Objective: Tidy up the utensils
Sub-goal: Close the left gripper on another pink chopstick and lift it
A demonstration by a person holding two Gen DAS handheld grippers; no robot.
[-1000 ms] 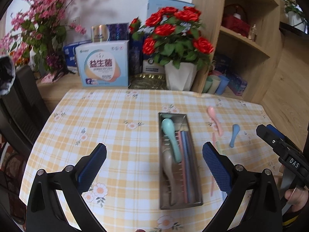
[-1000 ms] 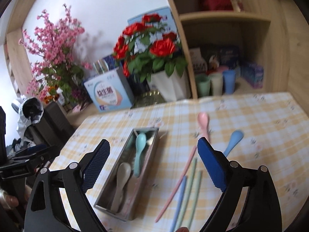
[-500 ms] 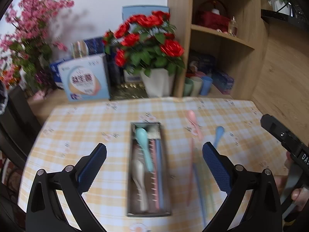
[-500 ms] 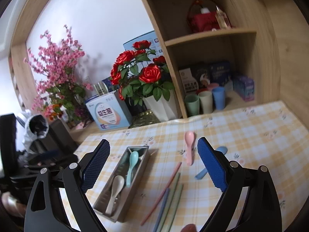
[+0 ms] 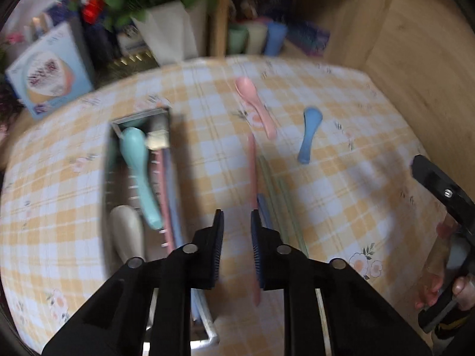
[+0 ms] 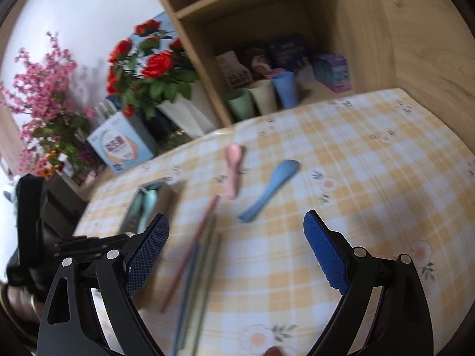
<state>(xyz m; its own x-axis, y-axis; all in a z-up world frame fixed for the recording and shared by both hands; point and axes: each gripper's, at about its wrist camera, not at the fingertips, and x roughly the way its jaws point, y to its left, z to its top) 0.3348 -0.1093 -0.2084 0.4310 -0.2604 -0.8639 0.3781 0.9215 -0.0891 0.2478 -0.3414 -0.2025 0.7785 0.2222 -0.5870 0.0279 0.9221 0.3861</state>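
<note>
A metal tray (image 5: 139, 117) on the checked tablecloth holds a teal spoon (image 5: 139, 163), a beige spoon (image 5: 126, 228) and pink and blue chopsticks. To its right lie a pink spoon (image 5: 255, 103), a blue spoon (image 5: 308, 133), a pink chopstick (image 5: 252, 172), green chopsticks (image 5: 273, 184) and a blue chopstick (image 5: 264, 207). My left gripper (image 5: 236, 213) hangs over the loose chopsticks, its jaws closing to a narrow gap that shows only tablecloth. My right gripper (image 6: 236, 216) stands wide open above the pink chopstick (image 6: 196, 237) and near the blue spoon (image 6: 270, 190).
Behind the table are a white vase of red roses (image 5: 175, 29), a pale blue box (image 5: 50, 71) and three cups (image 6: 261, 98) on a wooden shelf. A wooden panel (image 5: 415, 59) bounds the table's right side. A hand (image 5: 457, 290) grips the other tool.
The left jaws have gone from wide apart to a narrow gap. Both grippers have dropped closer to the table and tipped downward, toward the loose chopsticks right of the tray.
</note>
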